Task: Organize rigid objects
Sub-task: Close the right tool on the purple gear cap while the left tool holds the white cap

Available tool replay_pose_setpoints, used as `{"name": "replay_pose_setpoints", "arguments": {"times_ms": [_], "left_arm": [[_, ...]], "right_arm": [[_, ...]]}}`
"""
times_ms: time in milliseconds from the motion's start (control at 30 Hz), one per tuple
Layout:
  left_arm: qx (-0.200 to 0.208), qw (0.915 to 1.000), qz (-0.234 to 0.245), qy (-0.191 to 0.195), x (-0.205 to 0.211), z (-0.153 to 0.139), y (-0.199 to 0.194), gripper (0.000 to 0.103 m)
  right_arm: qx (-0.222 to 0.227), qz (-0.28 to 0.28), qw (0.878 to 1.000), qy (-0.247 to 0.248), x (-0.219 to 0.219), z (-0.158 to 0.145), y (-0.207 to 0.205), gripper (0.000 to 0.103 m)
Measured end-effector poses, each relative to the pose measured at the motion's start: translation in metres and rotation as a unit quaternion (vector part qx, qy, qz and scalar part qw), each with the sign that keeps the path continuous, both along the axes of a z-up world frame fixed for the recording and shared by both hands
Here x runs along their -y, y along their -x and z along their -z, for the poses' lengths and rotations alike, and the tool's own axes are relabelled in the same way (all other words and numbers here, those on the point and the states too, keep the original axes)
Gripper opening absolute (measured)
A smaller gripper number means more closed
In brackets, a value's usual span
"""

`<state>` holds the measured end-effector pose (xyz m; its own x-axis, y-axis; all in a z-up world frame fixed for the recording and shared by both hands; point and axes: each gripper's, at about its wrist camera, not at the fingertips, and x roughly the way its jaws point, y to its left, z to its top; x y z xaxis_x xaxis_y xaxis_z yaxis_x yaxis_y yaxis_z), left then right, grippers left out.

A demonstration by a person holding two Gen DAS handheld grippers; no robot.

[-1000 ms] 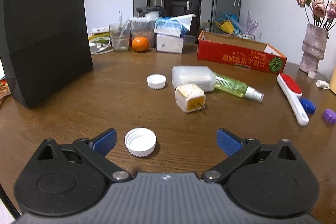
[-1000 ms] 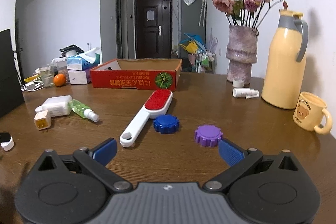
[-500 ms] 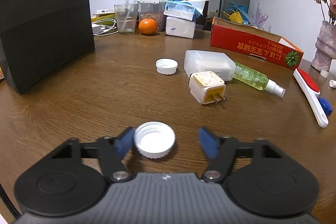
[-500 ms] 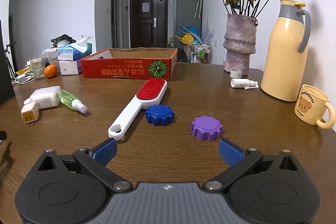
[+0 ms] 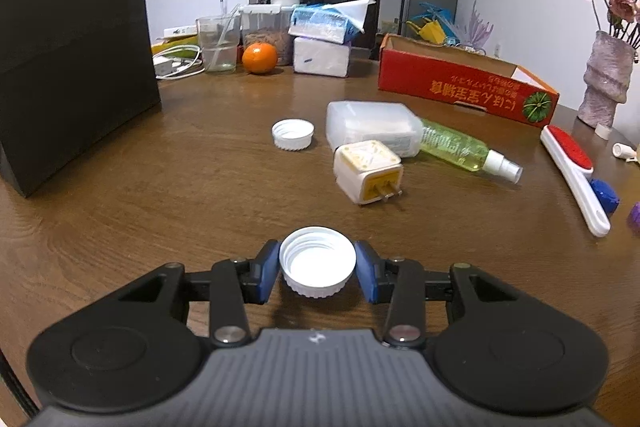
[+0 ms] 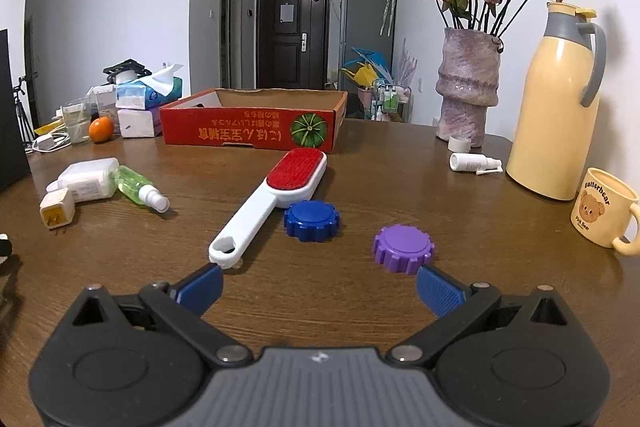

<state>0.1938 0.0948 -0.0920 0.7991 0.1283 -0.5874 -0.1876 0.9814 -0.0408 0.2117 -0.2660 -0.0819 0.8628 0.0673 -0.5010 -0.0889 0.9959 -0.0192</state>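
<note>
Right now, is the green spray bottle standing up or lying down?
Lying down. The green spray bottle rests on its side on the table, nozzle pointing away from the white container beside it.

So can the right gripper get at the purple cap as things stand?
Probably yes. The right gripper is open, and the purple cap lies flat on the table just ahead of its right finger. Nothing lies between them; the blue cap and lint brush lie apart, to the left.
</note>
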Motion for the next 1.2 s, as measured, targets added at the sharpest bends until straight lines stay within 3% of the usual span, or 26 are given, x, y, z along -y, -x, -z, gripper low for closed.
{"name": "replay_pose_setpoints", "arguments": {"times_ms": [400, 733, 933, 1067, 1200], "left_arm": [[0.032, 0.9991, 0.028, 0.001, 0.028, -0.025, -0.007, 0.041], [0.035, 0.9982, 0.048, 0.0, 0.051, -0.034, -0.027, 0.041], [0.034, 0.9983, 0.046, -0.003, 0.057, -0.036, -0.033, 0.041], [0.031, 0.9984, 0.046, -0.005, 0.059, -0.035, -0.038, 0.041], [0.032, 0.9982, 0.05, -0.005, 0.062, -0.036, -0.04, 0.041]], "right_arm": [[0.017, 0.003, 1.0, 0.008, 0.01, -0.003, -0.012, 0.102], [0.022, 0.031, 0.999, 0.033, 0.034, 0.004, -0.05, 0.097], [-0.024, 0.033, 0.999, 0.02, 0.046, 0.018, -0.086, 0.081], [-0.036, 0.036, 0.999, 0.013, 0.046, 0.025, -0.097, 0.077], [-0.06, 0.033, 0.998, 0.01, 0.047, 0.033, -0.103, 0.052]]}}
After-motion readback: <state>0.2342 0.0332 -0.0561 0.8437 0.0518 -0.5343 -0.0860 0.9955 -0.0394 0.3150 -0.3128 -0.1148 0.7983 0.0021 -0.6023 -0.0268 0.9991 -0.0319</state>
